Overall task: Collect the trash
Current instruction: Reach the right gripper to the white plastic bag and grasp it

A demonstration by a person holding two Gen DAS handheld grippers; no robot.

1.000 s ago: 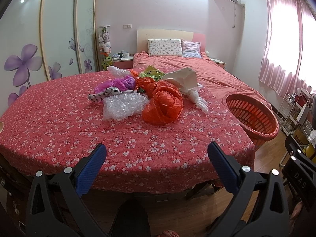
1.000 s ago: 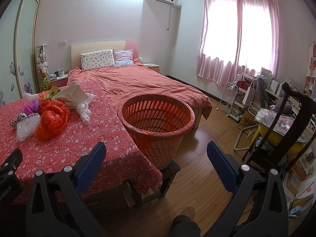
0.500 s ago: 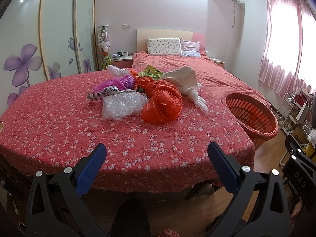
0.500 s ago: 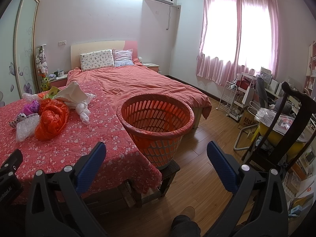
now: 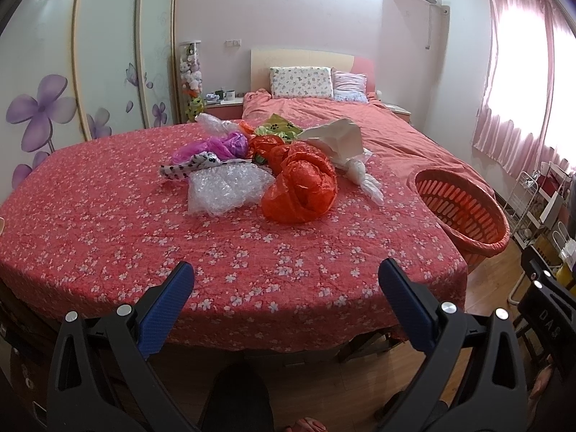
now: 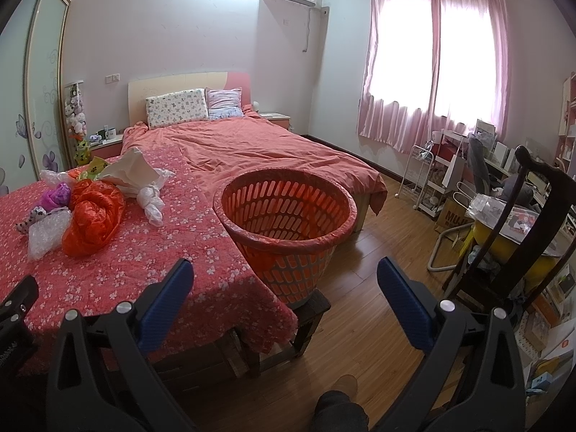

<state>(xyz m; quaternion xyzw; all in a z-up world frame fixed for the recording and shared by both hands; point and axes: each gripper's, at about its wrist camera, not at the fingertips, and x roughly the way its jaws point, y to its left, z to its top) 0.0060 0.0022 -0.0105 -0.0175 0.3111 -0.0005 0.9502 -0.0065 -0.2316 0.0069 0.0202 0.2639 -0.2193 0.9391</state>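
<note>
1. Orange basket (image 6: 284, 212) sits on a dark stool (image 6: 306, 313) at the tabletop (image 5: 108, 223) edge; what shows of its inside is bare.
2. Trash on the tabletop: orange bag (image 5: 300, 189), bubble wrap (image 5: 225, 189), purple bag (image 5: 216, 145), white bags (image 5: 345, 144).
3. Left tongs (image 5: 286, 286) released, holding nothing, short of the pile.
4. Right tongs (image 6: 284, 284) released, holding nothing, facing the basket.

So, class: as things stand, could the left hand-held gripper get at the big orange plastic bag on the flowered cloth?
Probably yes. The left hand-held gripper is open and empty, and only bare flowered cloth lies between it and the orange bag; it would need to move forward first.
</note>
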